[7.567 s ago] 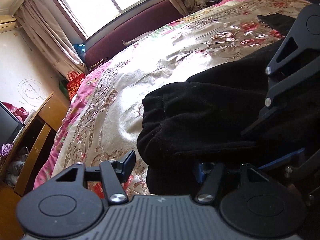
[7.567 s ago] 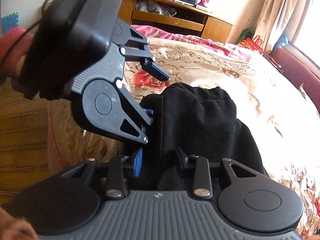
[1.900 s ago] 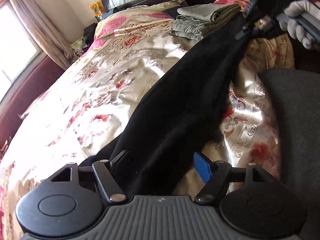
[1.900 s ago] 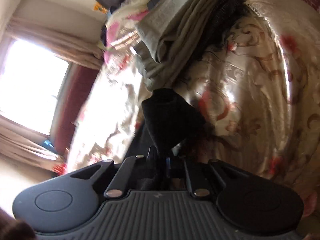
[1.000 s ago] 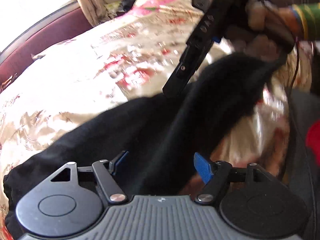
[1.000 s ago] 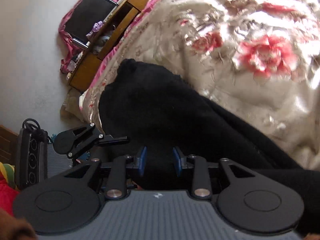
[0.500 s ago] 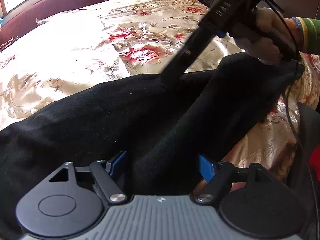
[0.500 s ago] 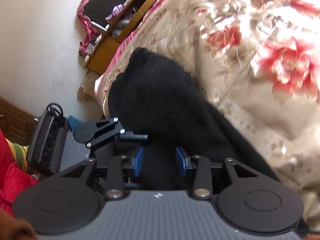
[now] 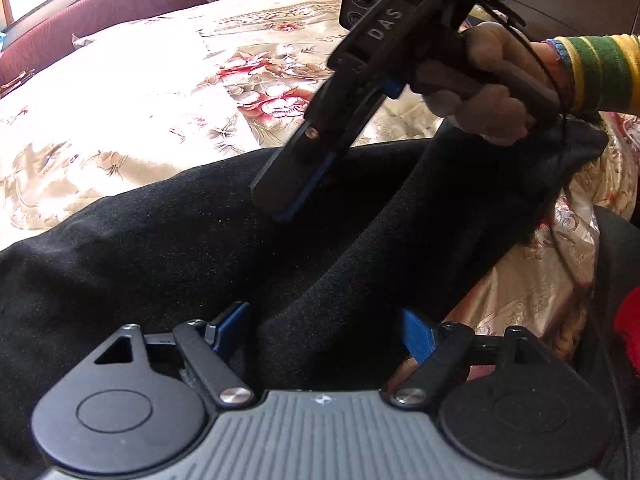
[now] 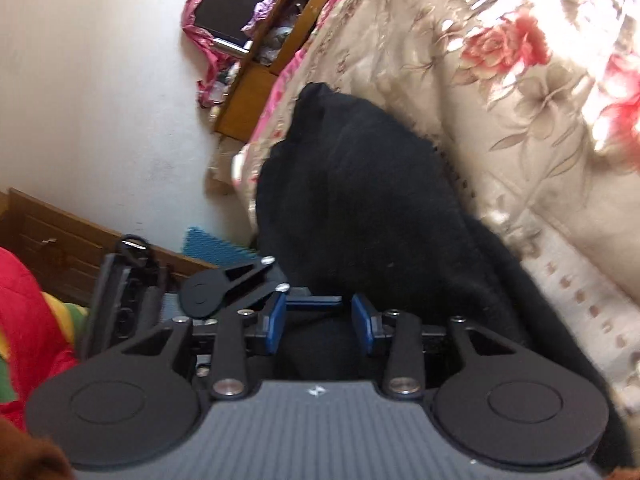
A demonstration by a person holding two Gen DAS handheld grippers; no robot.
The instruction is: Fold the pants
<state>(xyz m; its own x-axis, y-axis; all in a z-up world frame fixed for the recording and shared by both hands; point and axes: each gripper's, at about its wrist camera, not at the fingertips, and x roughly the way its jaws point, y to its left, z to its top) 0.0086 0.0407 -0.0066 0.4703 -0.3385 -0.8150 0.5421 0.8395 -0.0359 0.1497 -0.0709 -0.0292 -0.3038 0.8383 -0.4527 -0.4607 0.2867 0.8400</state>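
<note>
The black pants [image 9: 168, 248] lie across the floral bedspread [image 9: 132, 92], folded over with a raised ridge running toward the right. My left gripper [image 9: 324, 330] is open, its blue pads wide apart on either side of that ridge. My right gripper [image 9: 288, 204] shows in the left wrist view hovering just above the pants, held by a gloved hand. In the right wrist view the pants [image 10: 360, 200] stretch toward the bed's end, and my right gripper [image 10: 320, 322] is open with black cloth between its pads. The left gripper [image 10: 236, 284] shows there just ahead on the left.
A wooden TV stand [image 10: 260, 76] with a dark screen stands by the white wall beyond the bed's end. A dark red window seat [image 9: 100, 4] runs along the far side of the bed. A red garment [image 10: 28, 320] is at the left edge.
My right gripper's pads have spread apart from the cloth and it now hovers above the pants. The pants have settled flatter on the bed. My left gripper stays open around the fold.
</note>
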